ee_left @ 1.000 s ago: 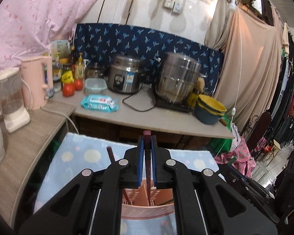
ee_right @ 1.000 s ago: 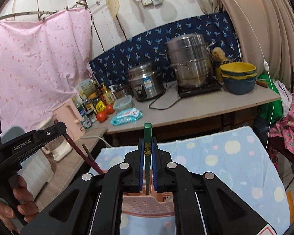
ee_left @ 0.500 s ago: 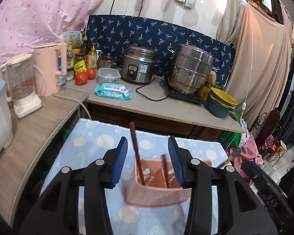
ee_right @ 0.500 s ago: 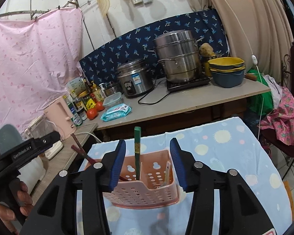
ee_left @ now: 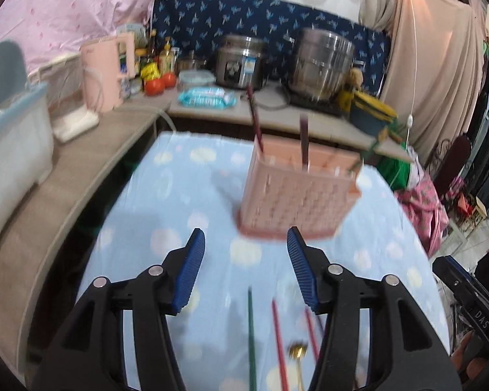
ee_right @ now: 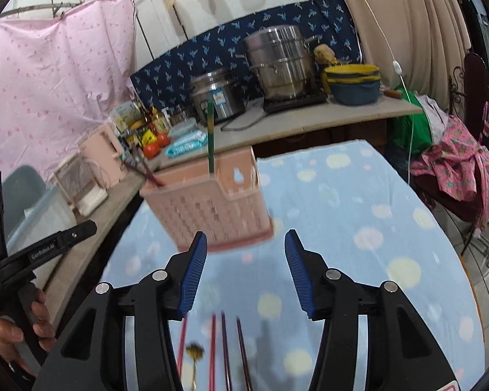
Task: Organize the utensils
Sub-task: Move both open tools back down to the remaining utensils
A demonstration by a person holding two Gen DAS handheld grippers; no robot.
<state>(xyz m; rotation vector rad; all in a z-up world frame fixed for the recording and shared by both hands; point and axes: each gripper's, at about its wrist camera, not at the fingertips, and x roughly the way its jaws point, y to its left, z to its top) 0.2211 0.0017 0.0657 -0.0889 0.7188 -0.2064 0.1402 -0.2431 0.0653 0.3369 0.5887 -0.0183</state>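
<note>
the left claw (ee_left: 246, 272) stands open with nothing between its blue pads (ee_left: 189, 272); its jaws have just been opening, and the dark red chopstick they held a moment ago now stands in the pink basket (ee_left: 296, 195) ahead. the right claw (ee_right: 246, 272) is likewise open and empty, its jaws also just parted, and the green chopstick (ee_right: 210, 140) it carried now stands upright in the same basket (ee_right: 208, 208), near the middle of the far side.

under the left claw, on the counter (ee_left: 166, 202) with its pale blue dotted cloth, lie a loose green chopstick (ee_left: 251, 335), a red chopstick (ee_left: 278, 342) and a small gold spoon (ee_left: 297, 352), all close together and pointing roughly toward the basket. the right wrist view shows the same group from its side: several red and dark chopsticks (ee_right: 223, 348) side by side, with the gold spoon (ee_right: 195, 352) just left of them.

the basket sits further out on the cloth, apart from the loose pieces. in the left view two dark red chopsticks (ee_left: 256, 120) lean out of its back compartments. motion blur softens the basket and the cloth, so which compartment holds which stick is hard to tell.

at the lower left of the right wrist view a hand (ee_right: 19, 329) grips the handle of the other tool. beyond the cloth, a long kitchen bench carries a rice cooker (ee_right: 215, 96), a steel pot (ee_right: 278, 65), stacked bowls (ee_right: 353, 83), tomatoes (ee_left: 159, 83) and a pink kettle (ee_left: 106, 68).
</note>
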